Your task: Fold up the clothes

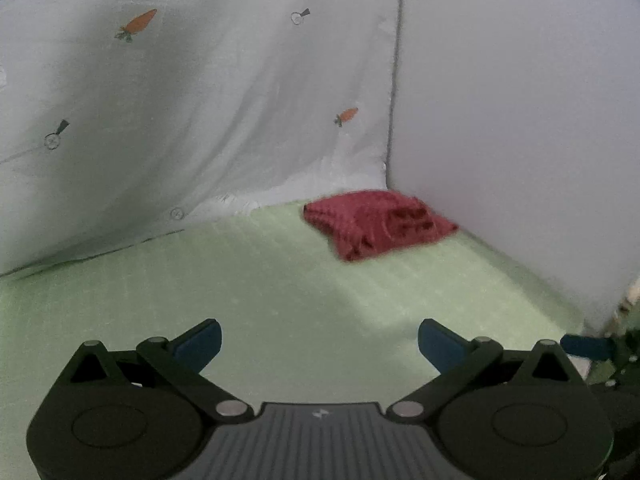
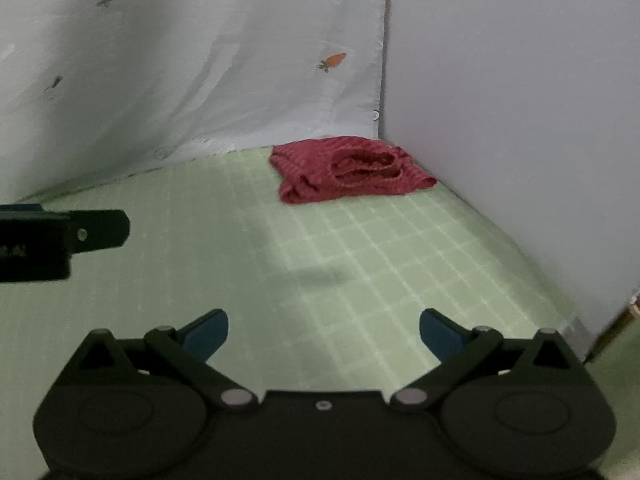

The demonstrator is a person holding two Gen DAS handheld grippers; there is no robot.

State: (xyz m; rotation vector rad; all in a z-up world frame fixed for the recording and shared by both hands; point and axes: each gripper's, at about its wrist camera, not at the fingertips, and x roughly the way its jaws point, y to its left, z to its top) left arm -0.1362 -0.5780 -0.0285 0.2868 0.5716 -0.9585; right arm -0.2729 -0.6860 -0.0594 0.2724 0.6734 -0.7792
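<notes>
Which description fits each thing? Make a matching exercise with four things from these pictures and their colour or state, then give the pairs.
Things:
1. folded garment
2. checked sheet
3. hanging cloth
4. right gripper

Descriptions:
A. pale green
B. open, holding nothing
C. dark red, lying in the far corner
D. white with small carrots

Pairs: 1-C, 2-A, 3-D, 4-B

A: Where did the garment lie?
B: The red garment (image 1: 376, 222) lay bunched on the green gridded surface (image 1: 260, 280), at its far right corner, where the carrot-print sheet (image 1: 192, 100) met the white wall (image 1: 520, 120).
A: And the left gripper (image 1: 319, 344)?
B: Jaws stood wide apart, nothing between the blue pads (image 1: 200, 344); well short of the garment.
</notes>
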